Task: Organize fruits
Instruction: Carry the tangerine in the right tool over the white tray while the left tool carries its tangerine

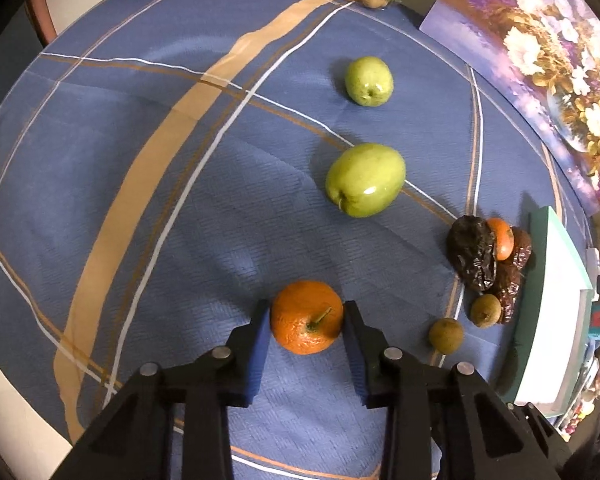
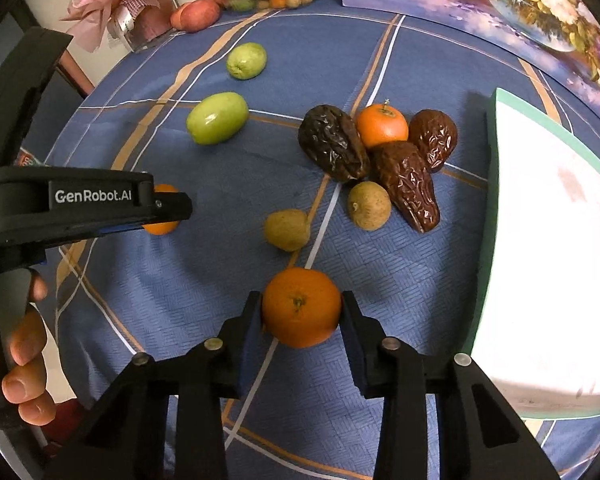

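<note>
1. The left gripper (image 1: 306, 320) has its blue-padded jaws drawn in against both flanks of a small round orange mandarin with a short green stem (image 1: 306, 317). The fruit sits on the blue checked cloth of the surface (image 1: 179, 200), stem up and tilted toward the right pad. Judge the hold as just made: test it with a small lift before trusting it.

2. The right gripper (image 2: 302, 312) is likewise closed on a second smooth orange mandarin (image 2: 301, 307), pads touching its left and right sides, the fruit on the cloth close to the white tray with the green rim (image 2: 496, 184).

3. Squeeze no harder than needed. The peel is soft and will dent, and a round fruit can pop forward out of flat pads if pinched ahead of its widest part.

4. Lift both straight up first. The left gripper body (image 2: 99, 200) stands near the right one's path, so keep the two apart as they rise.

5. Steer the right mandarin clear of the two small brown-green round fruits (image 2: 287, 230), which lie just beyond it and would roll if nudged.

6. The third small orange (image 2: 382, 126), wedged among the wrinkled dark brown dates (image 2: 334, 144), suggests where oranges could be grouped. That is only a guess.

7. The two glossy green oval fruits (image 1: 366, 179) lie well apart from both grips and need no care now.
</note>
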A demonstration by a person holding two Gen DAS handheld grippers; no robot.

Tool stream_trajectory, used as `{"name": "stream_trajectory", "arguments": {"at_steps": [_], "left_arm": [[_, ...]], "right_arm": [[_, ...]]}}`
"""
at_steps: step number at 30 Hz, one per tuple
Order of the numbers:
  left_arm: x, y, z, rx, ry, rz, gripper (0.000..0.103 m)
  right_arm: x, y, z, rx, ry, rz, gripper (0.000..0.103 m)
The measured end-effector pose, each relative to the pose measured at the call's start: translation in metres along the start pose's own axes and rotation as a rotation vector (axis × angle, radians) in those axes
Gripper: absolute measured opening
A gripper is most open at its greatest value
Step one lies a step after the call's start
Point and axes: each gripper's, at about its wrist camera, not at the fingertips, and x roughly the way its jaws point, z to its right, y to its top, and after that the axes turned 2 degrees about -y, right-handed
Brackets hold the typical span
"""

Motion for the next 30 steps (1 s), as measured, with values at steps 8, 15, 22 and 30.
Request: {"name": "stream_trajectory", "arguments": {"at_steps": [8,15,22,30], "left_arm": [[-0.034,-0.003,0.002,0.021,-0.049,0.084,0.037],[-0.063,-0.004,0.019,0.046,-0.076,0.151,0.037],[-0.077,0.007,0.058,0.097,-0.108,0.180,0.037],[-0.073,0.021,0.117,0.199,-0.143,0.172,0.037]], "right_arm": [[-0.025,0.003,0.008,0.043,0.017,0.093,0.039],[-0.052,0.010,0.032,0.121,0.019,0.183,0.039],[-0.090,0.023,0.072,0.233,-0.075,0.288,0.039],[-0.097,0.032,0.138,0.390,-0.158,0.303,0.039]]}}
